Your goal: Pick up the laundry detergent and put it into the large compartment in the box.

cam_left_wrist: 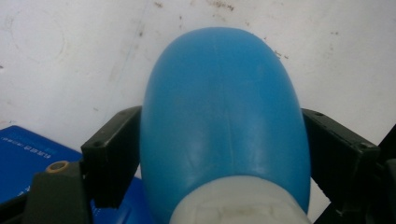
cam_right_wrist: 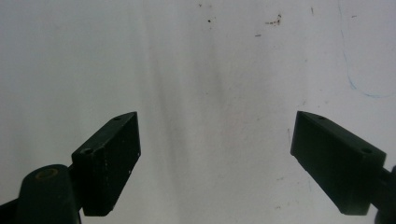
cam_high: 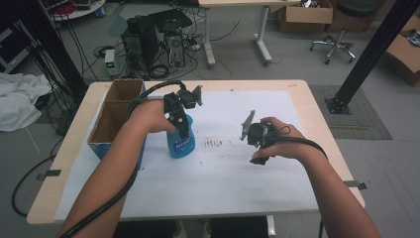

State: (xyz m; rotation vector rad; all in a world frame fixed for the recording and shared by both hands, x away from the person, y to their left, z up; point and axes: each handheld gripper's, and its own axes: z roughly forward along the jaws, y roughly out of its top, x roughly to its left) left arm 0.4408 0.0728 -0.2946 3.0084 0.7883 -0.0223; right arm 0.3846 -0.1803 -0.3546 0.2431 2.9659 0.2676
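High view: the left gripper (cam_high: 181, 116), left of centre in the frame, is clamped from above on a translucent blue plastic bottle with a printed label (cam_high: 180, 141) that stands upright on the white sheet covering the light wooden worktop (cam_high: 292, 85). In the left gripper view the two black jaws press against both sides of the bottle's rounded blue body (cam_left_wrist: 223, 116), near its white neck at the bottom of the frame; a dark blue printed surface shows in the lower left corner. An open brown cardboard box with blue outer sides (cam_high: 113, 116) sits at the left side of the worktop, just beside the bottle. The right gripper (cam_high: 257, 136), right of centre, holds nothing. In the right gripper view its jaws (cam_right_wrist: 217, 158) stand wide apart over the bare, lightly speckled white sheet (cam_right_wrist: 201, 60).
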